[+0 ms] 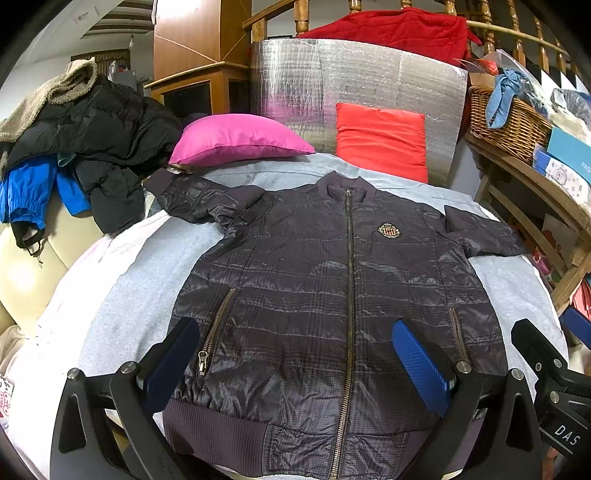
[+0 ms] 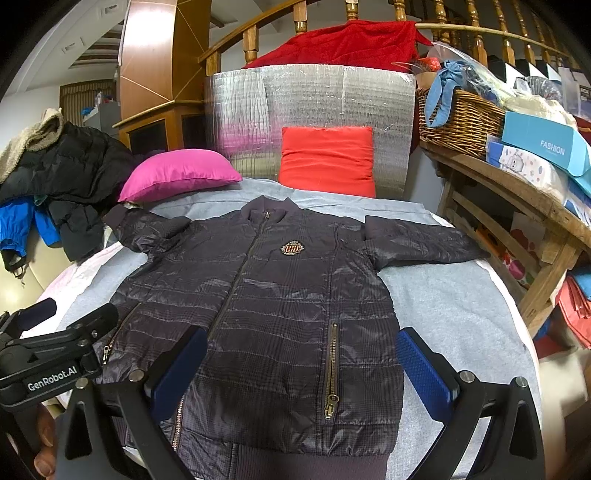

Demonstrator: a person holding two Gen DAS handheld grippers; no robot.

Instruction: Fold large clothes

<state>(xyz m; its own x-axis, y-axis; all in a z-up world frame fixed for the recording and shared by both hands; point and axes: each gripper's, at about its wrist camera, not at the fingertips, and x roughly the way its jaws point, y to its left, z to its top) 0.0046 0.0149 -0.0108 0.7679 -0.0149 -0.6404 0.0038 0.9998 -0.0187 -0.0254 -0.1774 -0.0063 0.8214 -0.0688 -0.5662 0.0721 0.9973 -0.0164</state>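
Left hand-held gripper [image 1: 299, 363]: blue-padded fingers [image 1: 421, 365] set wide apart, holding nothing, poised over the lower front of the jacket [image 1: 332, 295] above its ribbed hem [image 1: 214, 435]. Right hand-held gripper [image 2: 303, 373]: fingers [image 2: 421, 373] likewise spread apart and empty, over the jacket's hem near the right pocket zip [image 2: 331, 373]. Each gripper appears at the edge of the other's view.

Jacket: dark, quilted, front side up, zipped to the collar, lying flat on a grey sheet [image 1: 140, 280] covering the surface. Both sleeves extend outward to the sides. A crest badge [image 1: 388, 231] sits on the chest beside the central zip.

Beyond the collar: a pink cushion [image 1: 236, 138] lies on the sheet; a red cushion [image 1: 382, 142] leans upright against a silver foil panel [image 1: 369, 77]. A red blanket [image 1: 391, 29] is draped above the panel.

Left side: a pile of black and blue coats [image 1: 85, 147]. Right side: a wicker basket [image 1: 506, 123] and boxes [image 2: 543, 147] on a wooden shelf [image 2: 517, 192].
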